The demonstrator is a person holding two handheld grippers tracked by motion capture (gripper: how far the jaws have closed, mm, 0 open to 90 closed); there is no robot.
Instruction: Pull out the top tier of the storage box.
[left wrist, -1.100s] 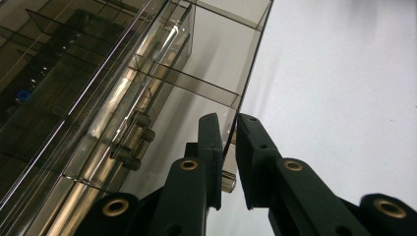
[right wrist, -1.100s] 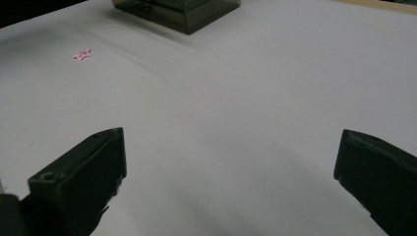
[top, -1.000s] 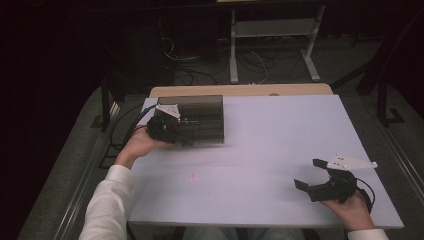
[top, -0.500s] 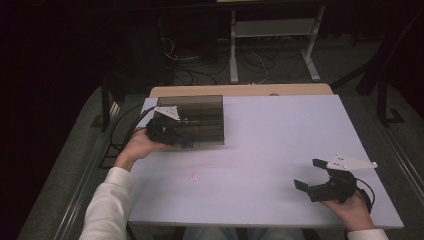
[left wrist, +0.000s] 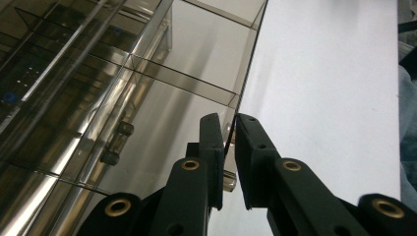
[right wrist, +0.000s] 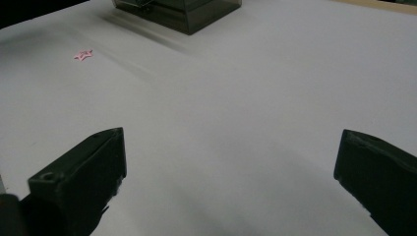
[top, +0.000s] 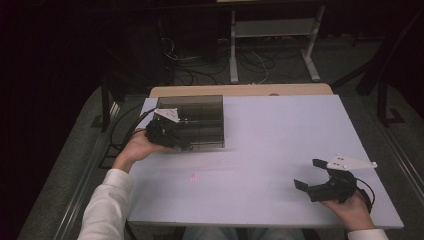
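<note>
A smoky see-through plastic box (top: 200, 120) with inner dividers sits at the table's far left. My left gripper (top: 182, 145) is at its near-left corner. In the left gripper view the jaws (left wrist: 228, 120) are shut on the thin edge of the box's wall (left wrist: 147, 73), which runs up between the pads. My right gripper (top: 310, 173) rests near the front right of the table, open wide with nothing between its fingers (right wrist: 231, 137). The box's corner (right wrist: 192, 14) lies far ahead in the right gripper view.
The white table (top: 280, 130) carries a small pink star mark (top: 193, 177) near its front middle, also seen as a star (right wrist: 82, 55) in the right gripper view. A wooden board edge (top: 240, 90) runs behind the table. Cables and a metal stand lie on the dark floor beyond.
</note>
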